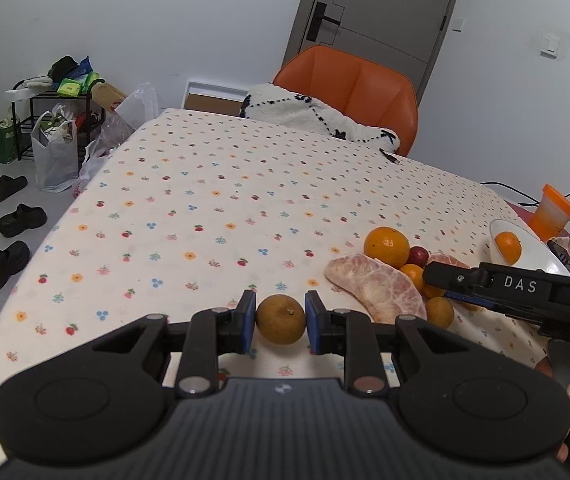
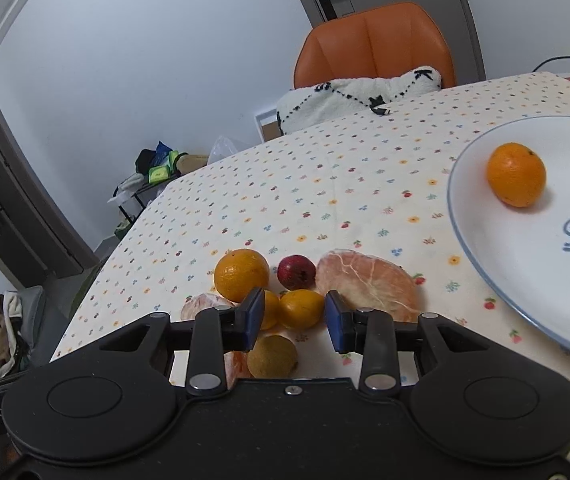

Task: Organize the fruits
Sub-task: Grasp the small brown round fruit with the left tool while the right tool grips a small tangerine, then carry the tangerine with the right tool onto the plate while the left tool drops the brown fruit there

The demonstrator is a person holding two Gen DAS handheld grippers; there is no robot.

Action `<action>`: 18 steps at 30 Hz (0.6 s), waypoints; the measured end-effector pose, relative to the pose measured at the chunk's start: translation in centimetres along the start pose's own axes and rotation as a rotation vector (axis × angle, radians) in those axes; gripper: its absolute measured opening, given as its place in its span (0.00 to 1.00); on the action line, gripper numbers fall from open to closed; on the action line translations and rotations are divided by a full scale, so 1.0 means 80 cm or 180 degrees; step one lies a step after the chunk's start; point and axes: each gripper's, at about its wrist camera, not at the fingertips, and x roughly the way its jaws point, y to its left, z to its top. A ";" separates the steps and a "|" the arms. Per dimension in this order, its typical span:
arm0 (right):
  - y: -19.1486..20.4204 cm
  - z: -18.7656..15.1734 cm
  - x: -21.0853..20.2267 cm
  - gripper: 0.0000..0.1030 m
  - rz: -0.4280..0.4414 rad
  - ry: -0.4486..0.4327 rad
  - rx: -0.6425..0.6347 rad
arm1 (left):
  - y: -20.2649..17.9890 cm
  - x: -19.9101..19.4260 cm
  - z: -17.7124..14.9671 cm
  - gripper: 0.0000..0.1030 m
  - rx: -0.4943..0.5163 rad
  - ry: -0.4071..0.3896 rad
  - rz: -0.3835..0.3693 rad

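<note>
Presently, my left hand-held gripper [image 1: 280, 322] has its blue pads against either side of a small brownish round fruit [image 1: 280, 319], which sits at the near edge of the fruit pile [image 1: 395, 276] on the worktop [image 1: 205, 220]. My right hand-held gripper [image 2: 295, 316] stands open, its jaws either side of a small orange fruit [image 2: 301, 308] within that pile, touching nothing that I can confirm.

Handling judgement: the brownish fruit looks light, firm and dry-skinned; the hold across its widest girth is sound, and a gentle squeeze should suffice. The small orange fruit appears smooth and liable to roll; take it likewise across the middle. The peeled pomelo segment [image 2: 367, 280], just beyond the pile's centre, looks soft and easily torn.

The white plate [image 2: 485, 240], right of the pile, already carries an orange [image 2: 516, 174] and a dark red fruit at the frame edge.

Legible writing: "DAS" on the right gripper's body in the left view; "Swe…" in blue script on the plate, the remainder cut off.
</note>
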 end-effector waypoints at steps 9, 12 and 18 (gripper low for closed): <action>-0.003 0.002 -0.018 0.21 0.0094 -0.0036 -0.0068 | -0.012 -0.001 0.007 0.24 0.0044 -0.0041 0.0004; -0.005 0.004 -0.030 0.21 0.0151 -0.0084 -0.0054 | -0.021 -0.002 0.009 0.24 0.0081 -0.0050 -0.0012; -0.016 0.010 -0.058 0.21 0.0200 -0.0234 0.0008 | -0.041 -0.006 0.015 0.24 0.0170 -0.0107 -0.0040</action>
